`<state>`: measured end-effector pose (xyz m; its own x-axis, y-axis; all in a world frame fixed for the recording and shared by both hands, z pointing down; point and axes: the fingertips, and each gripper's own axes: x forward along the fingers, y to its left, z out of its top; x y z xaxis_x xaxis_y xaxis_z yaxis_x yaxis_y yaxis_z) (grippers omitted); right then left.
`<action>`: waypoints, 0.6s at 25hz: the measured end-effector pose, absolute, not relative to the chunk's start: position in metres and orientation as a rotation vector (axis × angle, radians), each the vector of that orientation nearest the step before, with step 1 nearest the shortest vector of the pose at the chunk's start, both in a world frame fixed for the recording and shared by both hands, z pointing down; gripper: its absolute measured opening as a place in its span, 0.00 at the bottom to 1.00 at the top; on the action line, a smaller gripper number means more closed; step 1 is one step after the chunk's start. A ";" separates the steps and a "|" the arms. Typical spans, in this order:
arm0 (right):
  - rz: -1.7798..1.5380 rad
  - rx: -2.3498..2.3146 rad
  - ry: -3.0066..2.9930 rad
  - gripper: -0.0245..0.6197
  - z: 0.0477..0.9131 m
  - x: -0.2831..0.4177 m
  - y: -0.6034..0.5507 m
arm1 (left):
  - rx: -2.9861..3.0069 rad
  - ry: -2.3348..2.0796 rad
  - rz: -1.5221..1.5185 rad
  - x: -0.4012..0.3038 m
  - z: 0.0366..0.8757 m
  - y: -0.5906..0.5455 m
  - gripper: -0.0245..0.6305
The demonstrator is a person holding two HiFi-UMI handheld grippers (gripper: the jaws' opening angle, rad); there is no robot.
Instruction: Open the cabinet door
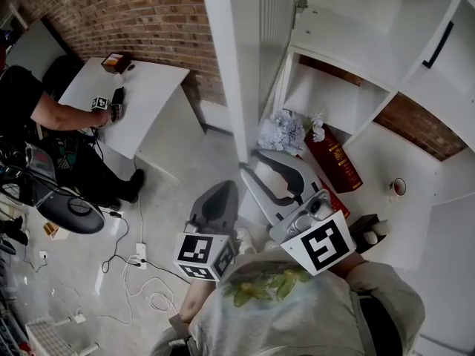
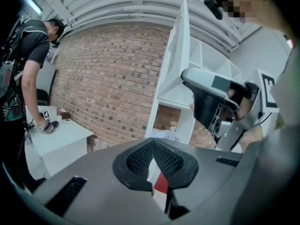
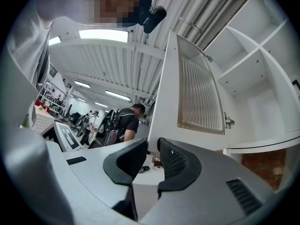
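There were two tools: the left tool (image 1: 221,189) and the right tool (image 1: 252,167). One cabinet (image 1: 349,50) had one ribbed door (image 1: 237,65). In it were one red book (image 1: 338,162) and one bunch of pale flowers (image 1: 286,132). There was one table (image 1: 152,106), with one small box (image 1: 115,63) on it and one person (image 1: 30,106) beside it. One dark chair (image 1: 70,210) stood near that person. One power strip (image 1: 139,256) lay on the floor (image 1: 178,184).

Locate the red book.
Head view, right of centre: the red book sits in an open lower compartment of the white cabinet, immediately right of the pale flower bunch.
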<state>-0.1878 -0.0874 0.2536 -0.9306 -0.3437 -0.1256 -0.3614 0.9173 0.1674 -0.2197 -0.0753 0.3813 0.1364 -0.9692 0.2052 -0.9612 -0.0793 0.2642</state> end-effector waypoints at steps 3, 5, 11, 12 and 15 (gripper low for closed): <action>0.299 -0.535 2.988 0.18 0.254 -0.192 -0.087 | 2.081 -1.875 -0.036 -0.223 0.381 -0.075 0.05; 0.301 -0.527 2.990 0.18 0.253 -0.195 -0.087 | 2.079 -1.876 -0.037 -0.224 0.381 -0.075 0.05; 0.345 -0.515 2.999 0.18 0.256 -0.201 -0.086 | 2.081 -1.878 -0.044 -0.226 0.380 -0.076 0.05; 0.350 -0.515 3.002 0.18 0.256 -0.202 -0.086 | 2.080 -1.878 -0.045 -0.227 0.381 -0.076 0.05; 0.363 -0.509 3.004 0.18 0.257 -0.204 -0.086 | 2.080 -1.878 -0.046 -0.229 0.381 -0.076 0.05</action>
<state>-0.2043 -0.0860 0.2571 -0.9423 -0.3158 -0.1113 -0.3332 0.9170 0.2193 -0.2286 -0.0760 0.3813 0.1272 -0.9718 0.1986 -0.9608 -0.0710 0.2680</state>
